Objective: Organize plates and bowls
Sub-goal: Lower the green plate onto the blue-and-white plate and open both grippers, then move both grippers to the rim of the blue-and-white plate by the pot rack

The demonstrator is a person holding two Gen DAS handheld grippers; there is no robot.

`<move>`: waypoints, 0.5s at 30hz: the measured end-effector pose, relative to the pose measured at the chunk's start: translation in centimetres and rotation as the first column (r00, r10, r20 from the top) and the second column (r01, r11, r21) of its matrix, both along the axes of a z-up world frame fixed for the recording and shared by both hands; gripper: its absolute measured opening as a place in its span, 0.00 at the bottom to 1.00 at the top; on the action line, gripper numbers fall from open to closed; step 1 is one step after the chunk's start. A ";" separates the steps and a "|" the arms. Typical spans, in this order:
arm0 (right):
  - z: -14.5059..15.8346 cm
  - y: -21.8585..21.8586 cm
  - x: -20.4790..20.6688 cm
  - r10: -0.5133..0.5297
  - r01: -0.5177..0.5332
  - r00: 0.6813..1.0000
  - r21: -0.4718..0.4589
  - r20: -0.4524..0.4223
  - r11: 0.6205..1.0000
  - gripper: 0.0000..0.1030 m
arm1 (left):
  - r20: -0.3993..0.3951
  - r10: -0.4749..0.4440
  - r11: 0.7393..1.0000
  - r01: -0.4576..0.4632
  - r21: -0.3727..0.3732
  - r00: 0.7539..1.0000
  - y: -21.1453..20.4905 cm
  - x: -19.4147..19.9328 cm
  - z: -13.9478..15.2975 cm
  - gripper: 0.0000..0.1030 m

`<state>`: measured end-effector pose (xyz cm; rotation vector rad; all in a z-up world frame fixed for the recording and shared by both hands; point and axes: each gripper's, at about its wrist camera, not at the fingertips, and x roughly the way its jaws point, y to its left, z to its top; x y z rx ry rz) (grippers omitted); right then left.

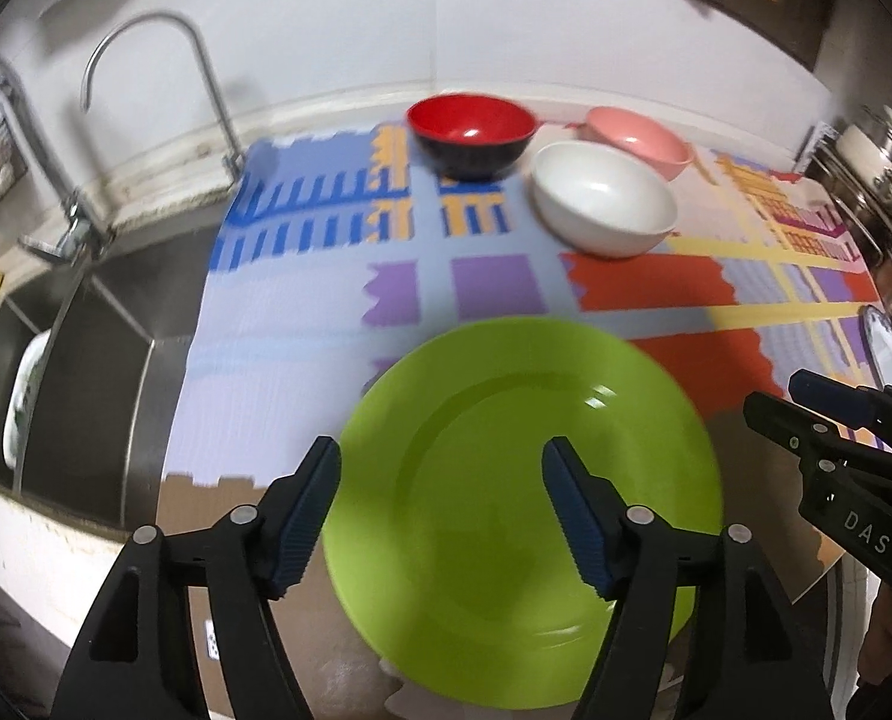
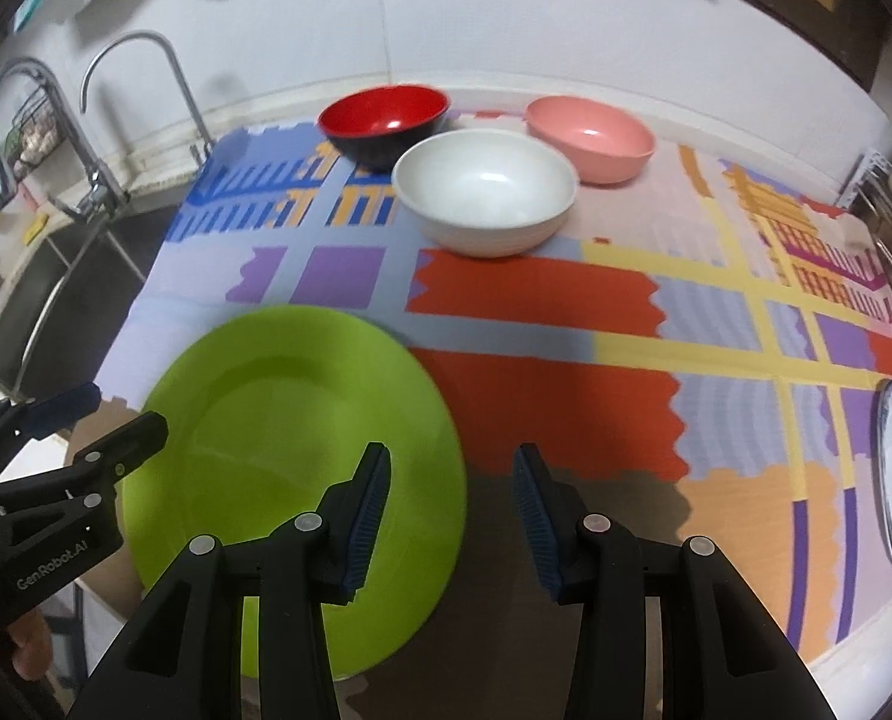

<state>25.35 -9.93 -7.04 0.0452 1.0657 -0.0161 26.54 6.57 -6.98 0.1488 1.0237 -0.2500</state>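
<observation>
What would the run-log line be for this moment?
left gripper: open, empty, above green plate | right gripper: open, empty | red, white, pink bowls: unstacked on mat

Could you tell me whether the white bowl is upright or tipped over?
Upright: the white bowl sits on its base on the mat, its empty inside facing up.

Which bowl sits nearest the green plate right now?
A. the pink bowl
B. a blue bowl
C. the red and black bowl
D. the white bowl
D: the white bowl stands in front of the red and black bowl and the pink bowl, on the side of the mat toward the green plate.
</observation>
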 end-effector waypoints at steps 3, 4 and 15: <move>0.8 -1.1 -0.5 -0.027 0.027 1.000 0.004 0.013 1.000 0.46 | 0.029 -0.036 0.999 0.036 -0.002 0.999 -1.4 0.1 0.9 0.76; 1.0 -1.4 -0.6 -0.036 0.036 0.999 0.005 0.017 0.999 0.50 | 0.041 -0.043 0.999 0.044 -0.005 0.998 -1.9 0.1 1.2 0.79; 4.0 -7.3 -2.9 -0.172 0.172 0.980 0.006 0.097 0.985 0.62 | 0.140 -0.178 0.984 0.180 -0.003 0.974 -9.1 0.0 4.1 0.92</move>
